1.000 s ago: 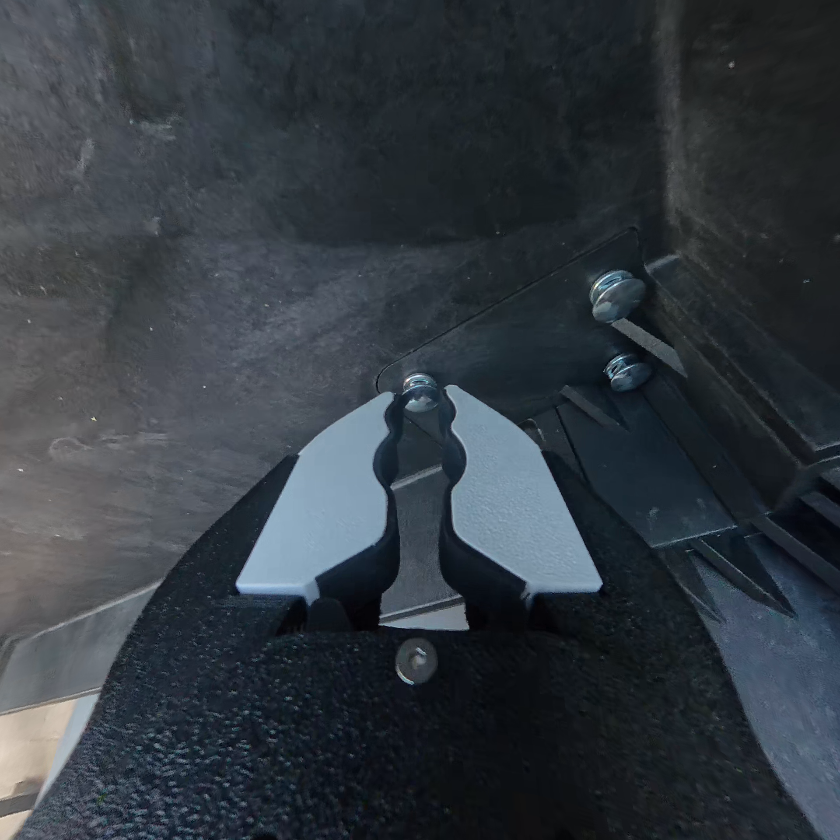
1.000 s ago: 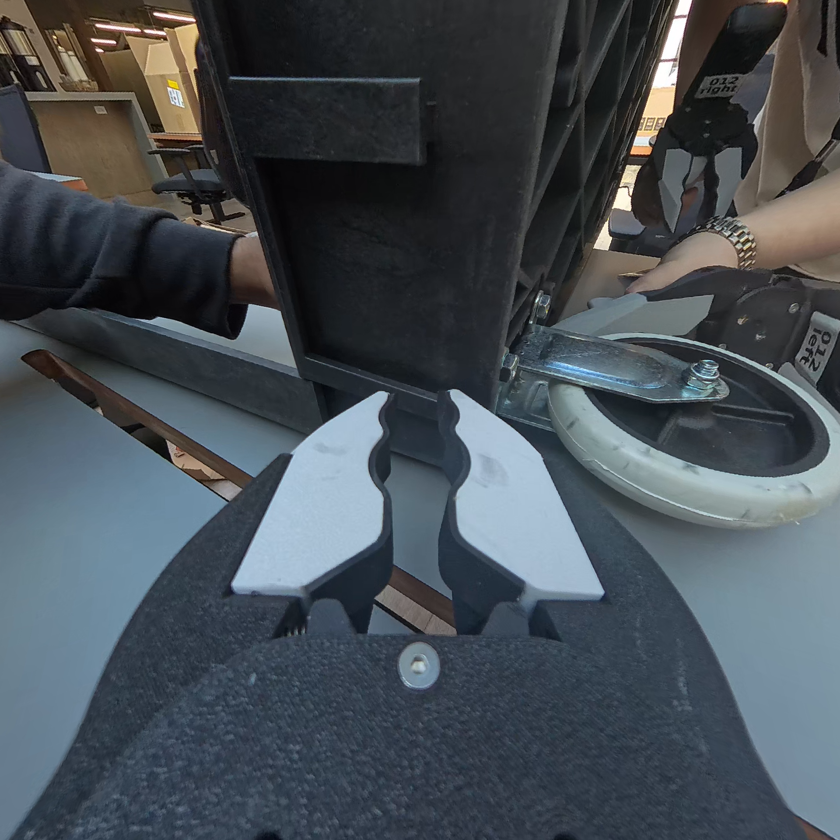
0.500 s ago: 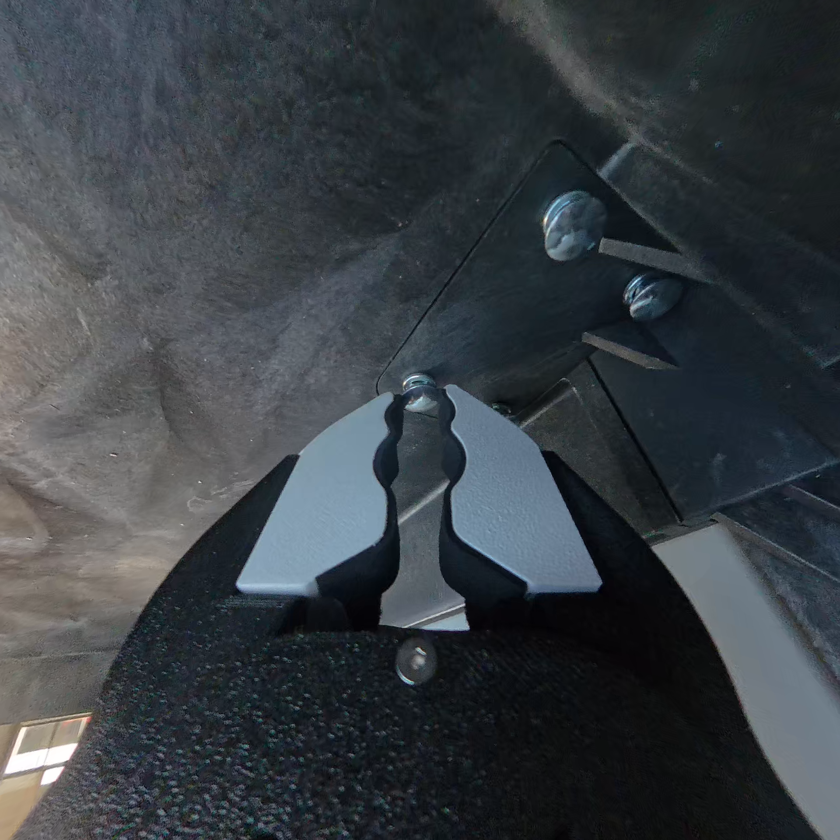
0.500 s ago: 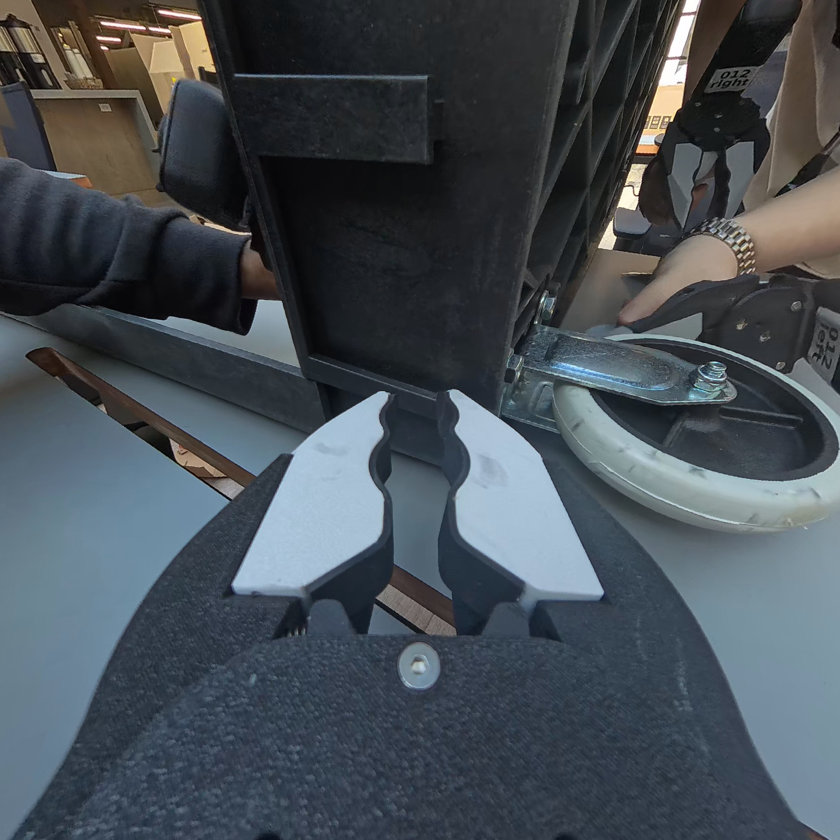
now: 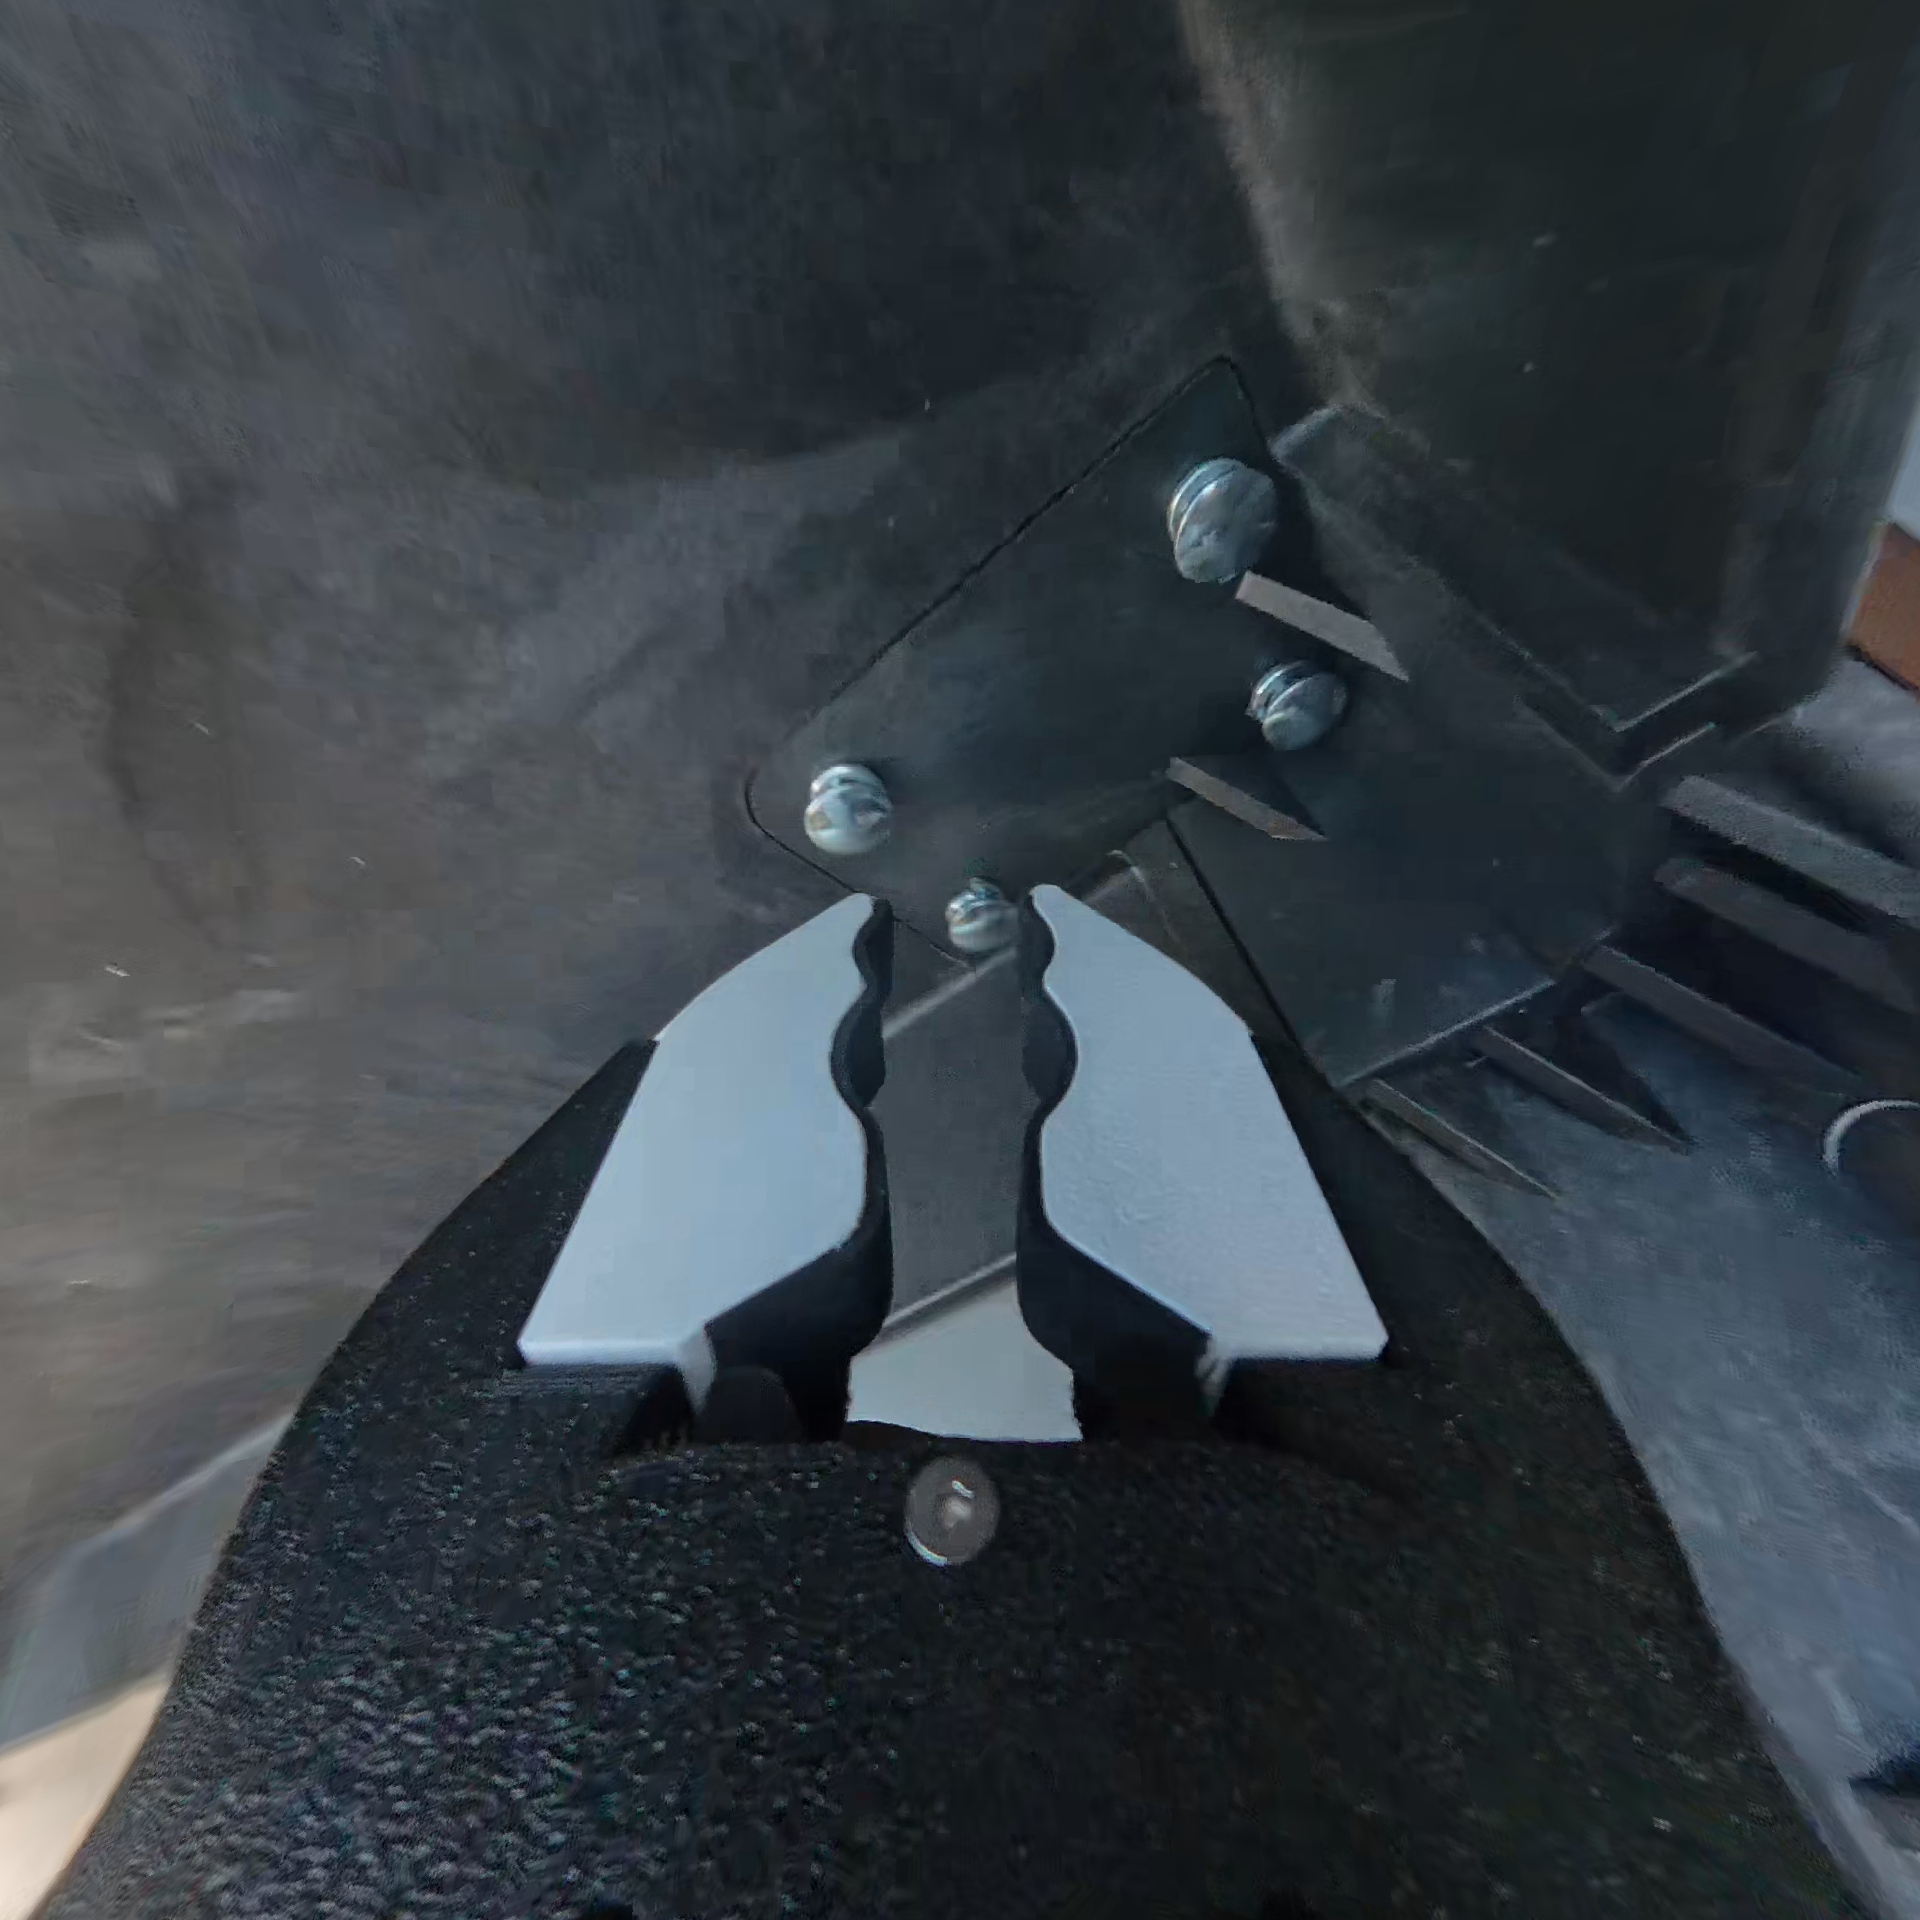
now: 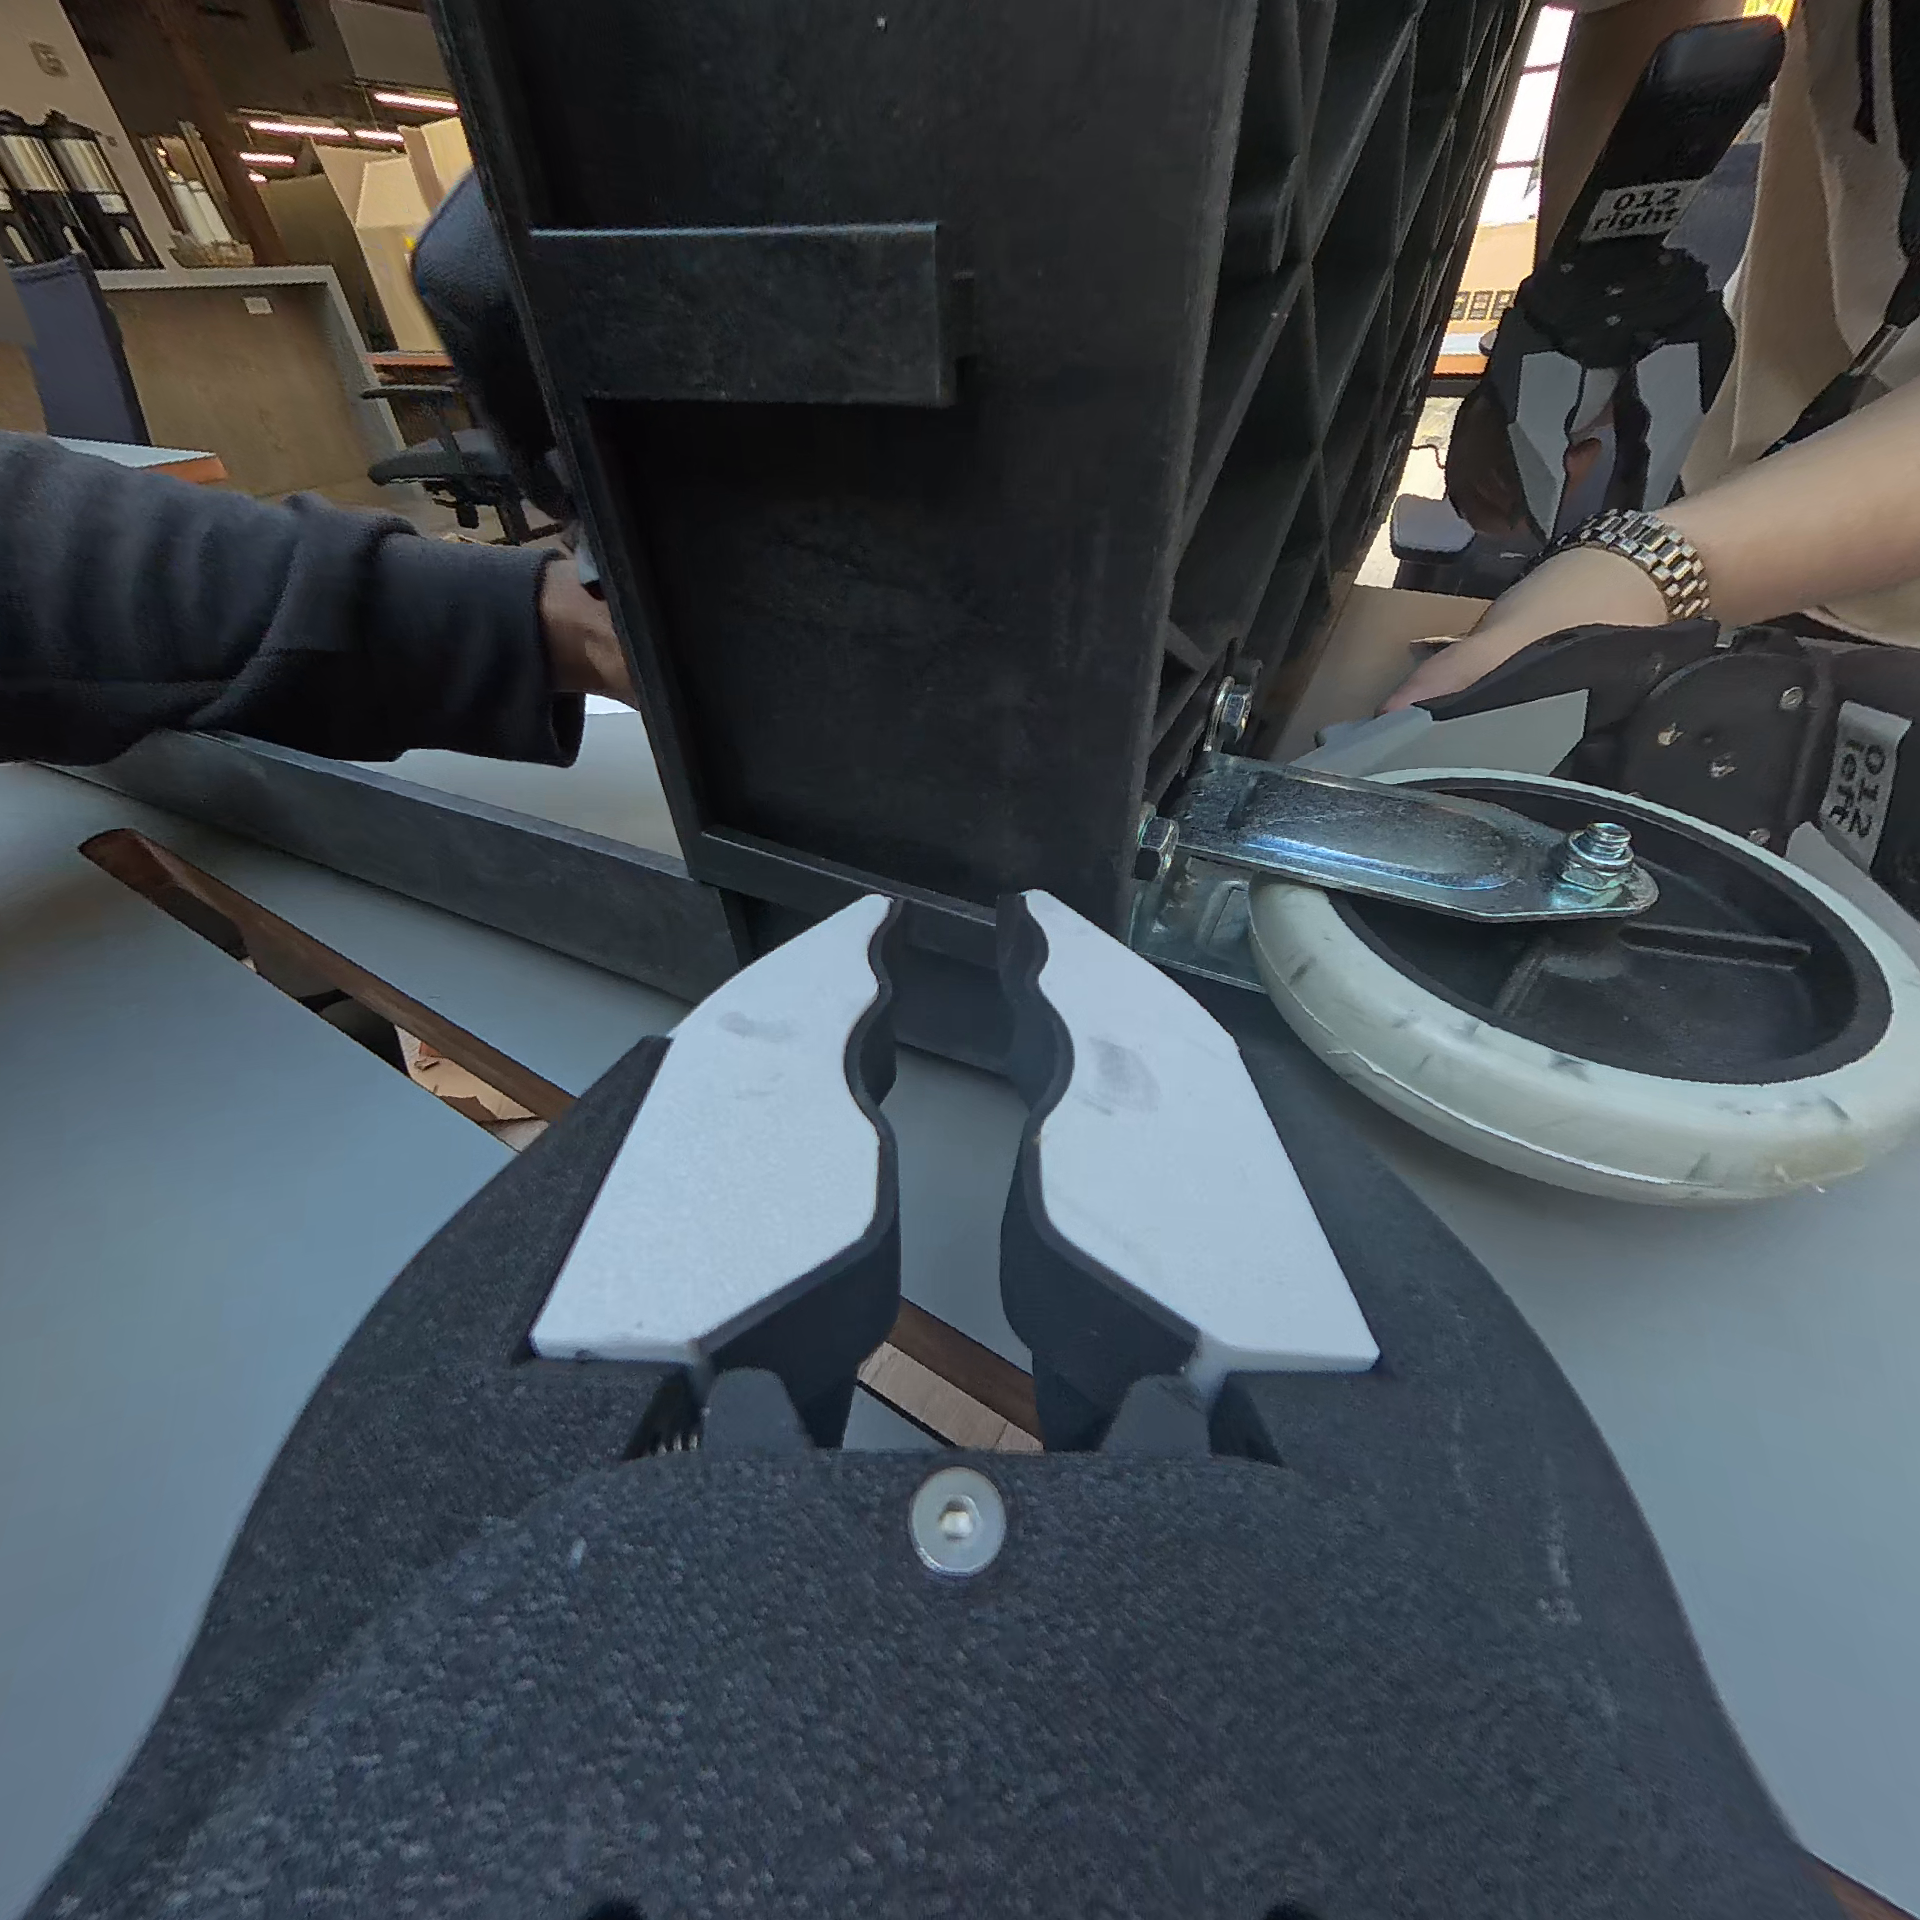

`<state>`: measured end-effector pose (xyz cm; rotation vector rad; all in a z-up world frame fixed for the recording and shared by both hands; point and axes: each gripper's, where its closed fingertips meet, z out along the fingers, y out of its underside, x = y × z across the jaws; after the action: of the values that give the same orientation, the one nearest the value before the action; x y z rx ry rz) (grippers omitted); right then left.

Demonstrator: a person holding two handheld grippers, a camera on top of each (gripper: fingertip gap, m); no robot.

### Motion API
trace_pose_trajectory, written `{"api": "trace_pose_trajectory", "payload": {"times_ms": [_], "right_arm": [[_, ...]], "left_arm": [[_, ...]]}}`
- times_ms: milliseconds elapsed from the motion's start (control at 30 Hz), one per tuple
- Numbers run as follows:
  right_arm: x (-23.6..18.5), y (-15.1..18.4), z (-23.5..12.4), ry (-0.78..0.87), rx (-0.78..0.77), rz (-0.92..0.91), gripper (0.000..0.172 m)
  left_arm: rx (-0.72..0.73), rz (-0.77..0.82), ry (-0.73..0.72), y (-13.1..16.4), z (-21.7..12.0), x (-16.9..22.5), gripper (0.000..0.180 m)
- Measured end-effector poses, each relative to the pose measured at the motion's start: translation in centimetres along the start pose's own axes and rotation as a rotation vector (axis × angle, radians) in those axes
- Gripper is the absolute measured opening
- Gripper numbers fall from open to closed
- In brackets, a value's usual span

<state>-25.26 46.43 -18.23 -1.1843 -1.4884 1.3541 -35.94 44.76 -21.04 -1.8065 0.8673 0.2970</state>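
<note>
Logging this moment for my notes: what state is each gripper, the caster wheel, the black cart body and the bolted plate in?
Left gripper: open, a bolt head between its tips.
Right gripper: open, empty.
Caster wheel: flat on table.
Black cart body: on edge.
Plate: bolted on.

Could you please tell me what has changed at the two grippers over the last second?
The left gripper let go of the silver bolt it was pinching on the black plate; now open, it sits by a lower bolt. The right gripper stayed put, jaws apart, at the black frame.
</note>
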Motion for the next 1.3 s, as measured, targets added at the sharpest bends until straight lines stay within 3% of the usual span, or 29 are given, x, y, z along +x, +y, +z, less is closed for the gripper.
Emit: {"api": "trace_pose_trajectory", "payload": {"times_ms": [100, 233, 700, 1300], "right_arm": [[0.0, 0.0, 0.0, -0.002, -0.003, 0.0, 0.017], [0.1, 0.0, 0.0, 0.002, 0.0, 0.002, 0.016], [0.1, 0.1, 0.0, 0.002, -0.006, 0.005, 0.016], [0.1, 0.1, 0.0, 0.001, -0.004, 0.004, 0.015]], "left_arm": [[-0.113, -0.24, 0.098, 1.9, 1.3, 0.8, 0.026], [-0.185, -0.398, 0.141, 2.3, 3.1, 1.1, 0.022], [-0.222, -0.523, 0.139, 2.7, 2.8, 1.5, 0.008], [-0.217, -0.621, 0.144, 2.7, 3.0, 1.5, 0.016]]}}
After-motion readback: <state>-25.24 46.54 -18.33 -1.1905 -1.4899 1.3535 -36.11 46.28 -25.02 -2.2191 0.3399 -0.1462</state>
